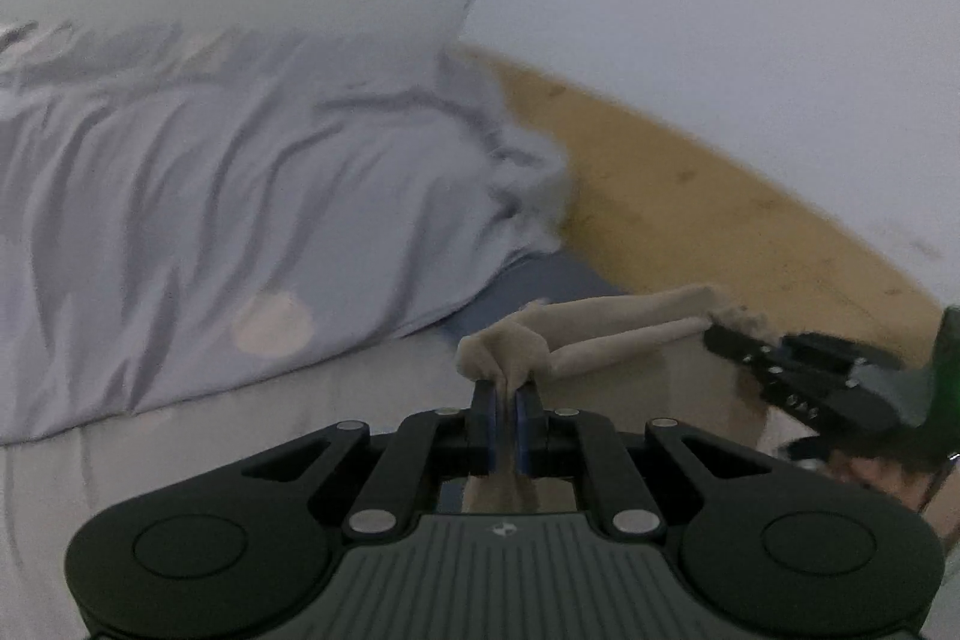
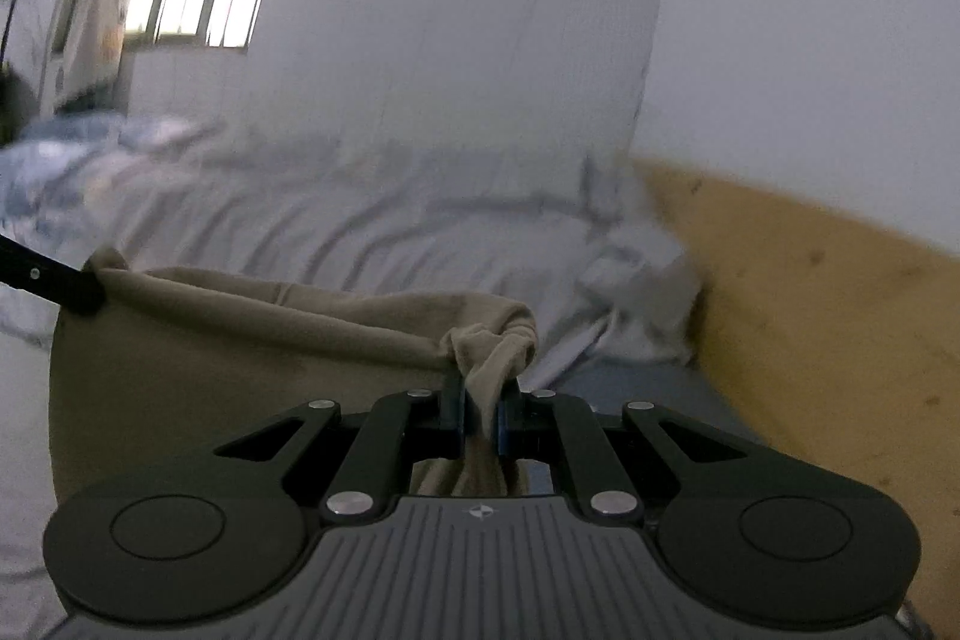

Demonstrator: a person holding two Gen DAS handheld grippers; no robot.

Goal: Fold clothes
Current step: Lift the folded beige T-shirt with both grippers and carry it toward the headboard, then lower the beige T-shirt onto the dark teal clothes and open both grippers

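Rumpling behind beige garment (image 2: 252,316), pale duvet (image 1: 198,196), possibly wooden headboard (image 2: 828,292)

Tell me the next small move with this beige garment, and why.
Probably lower both claws together toward the bed and lay the beige garment flat. The left claw and right claw each pinch a bunched corner, and the edge between them hangs stretched in the air.

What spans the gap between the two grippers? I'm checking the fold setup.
A taut, rolled edge of the beige cloth garment runs from the right gripper to the left gripper, clearest in the right wrist view; nothing else sits between them.
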